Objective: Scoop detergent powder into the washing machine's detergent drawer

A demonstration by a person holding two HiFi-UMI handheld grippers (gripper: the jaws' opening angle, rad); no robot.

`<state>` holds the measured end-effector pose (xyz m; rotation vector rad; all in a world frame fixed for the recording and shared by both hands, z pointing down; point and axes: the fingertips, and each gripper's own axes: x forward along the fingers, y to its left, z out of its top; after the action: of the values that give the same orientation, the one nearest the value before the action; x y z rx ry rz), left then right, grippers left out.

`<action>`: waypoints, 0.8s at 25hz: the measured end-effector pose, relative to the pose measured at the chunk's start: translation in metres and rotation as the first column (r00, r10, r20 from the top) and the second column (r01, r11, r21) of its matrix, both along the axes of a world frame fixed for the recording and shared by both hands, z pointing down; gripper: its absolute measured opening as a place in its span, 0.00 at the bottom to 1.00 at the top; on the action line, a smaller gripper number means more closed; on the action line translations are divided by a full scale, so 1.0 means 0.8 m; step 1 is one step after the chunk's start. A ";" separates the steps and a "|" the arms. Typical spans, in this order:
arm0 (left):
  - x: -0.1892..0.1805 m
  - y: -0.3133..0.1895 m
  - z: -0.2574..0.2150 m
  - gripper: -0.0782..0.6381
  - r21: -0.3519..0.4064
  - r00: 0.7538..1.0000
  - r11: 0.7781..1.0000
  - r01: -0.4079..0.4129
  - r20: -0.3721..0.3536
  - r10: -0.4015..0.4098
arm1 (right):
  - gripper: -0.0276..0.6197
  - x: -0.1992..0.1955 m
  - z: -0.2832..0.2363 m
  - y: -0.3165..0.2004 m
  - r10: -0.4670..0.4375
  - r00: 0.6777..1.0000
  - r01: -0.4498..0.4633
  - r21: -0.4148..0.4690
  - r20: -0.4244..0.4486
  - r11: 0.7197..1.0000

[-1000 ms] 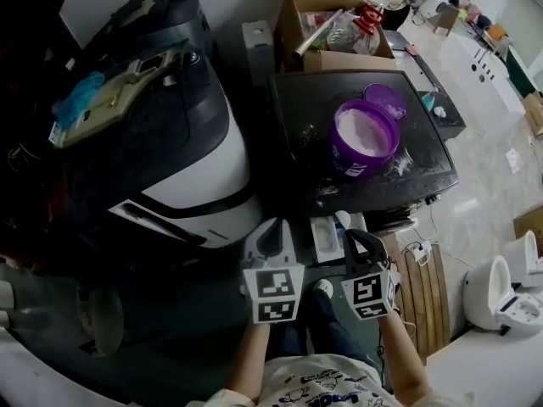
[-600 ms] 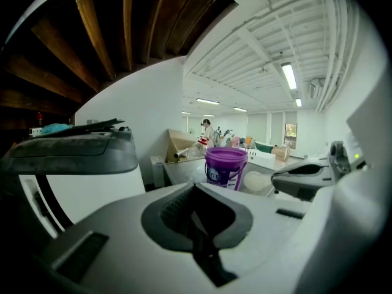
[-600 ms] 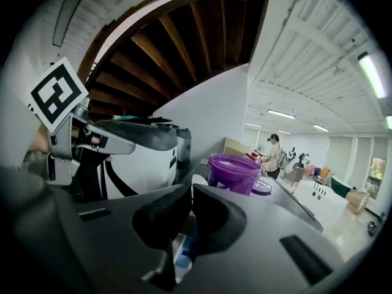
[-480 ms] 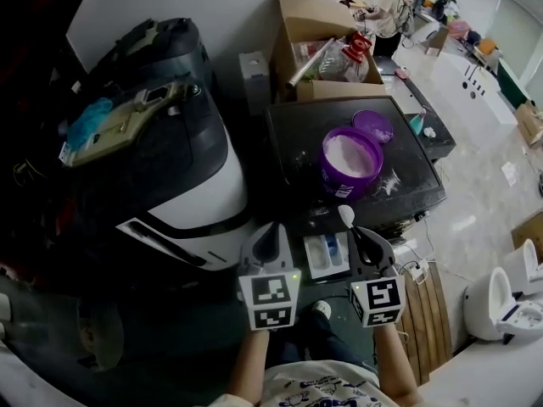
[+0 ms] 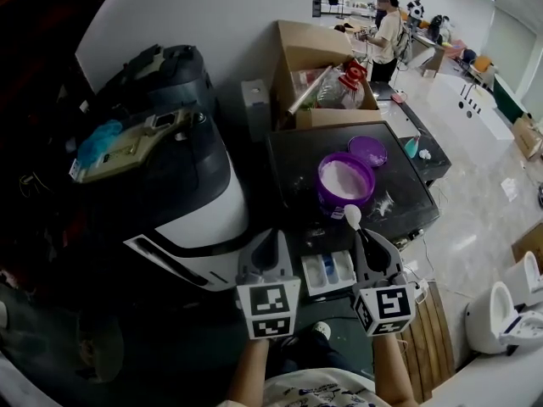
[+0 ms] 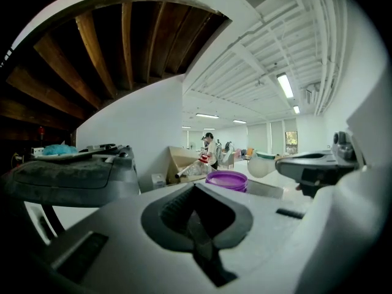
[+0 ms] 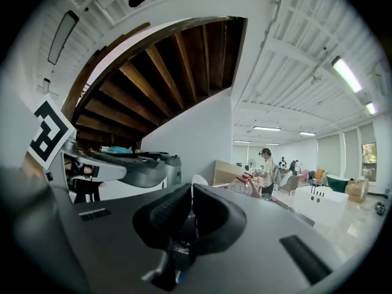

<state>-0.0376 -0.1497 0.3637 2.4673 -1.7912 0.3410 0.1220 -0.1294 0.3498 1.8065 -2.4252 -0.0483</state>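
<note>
Scoop clamped by its handle in R gripper, long axis pointing fwd at powder tub just ahead on washer top. Drawer open, below-left btwn grippers. L gripper closed on nothing (farther from tub).

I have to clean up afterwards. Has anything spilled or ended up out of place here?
Yes: white powder streaks lie on the dark machine top, just right of the open purple tub.
</note>
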 end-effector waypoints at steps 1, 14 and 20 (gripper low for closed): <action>0.002 0.000 -0.006 0.11 0.010 1.000 1.000 -0.002 0.000 0.002 | 0.07 0.002 -0.006 0.001 0.002 1.000 -0.002 0.011 0.002 1.000; 0.013 0.003 -0.057 0.11 0.108 1.000 0.994 -0.016 0.009 0.015 | 0.07 0.028 -0.060 0.005 0.040 0.996 -0.048 0.102 0.078 0.994; 0.011 0.005 -0.066 0.11 0.127 1.000 0.992 -0.014 0.006 0.014 | 0.07 0.030 -0.067 0.006 0.047 0.995 -0.057 0.109 0.093 0.992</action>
<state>-0.0285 -0.1456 0.3109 2.5663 -1.8534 0.2415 0.1461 -0.1248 0.2962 1.9599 -2.4812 -0.1018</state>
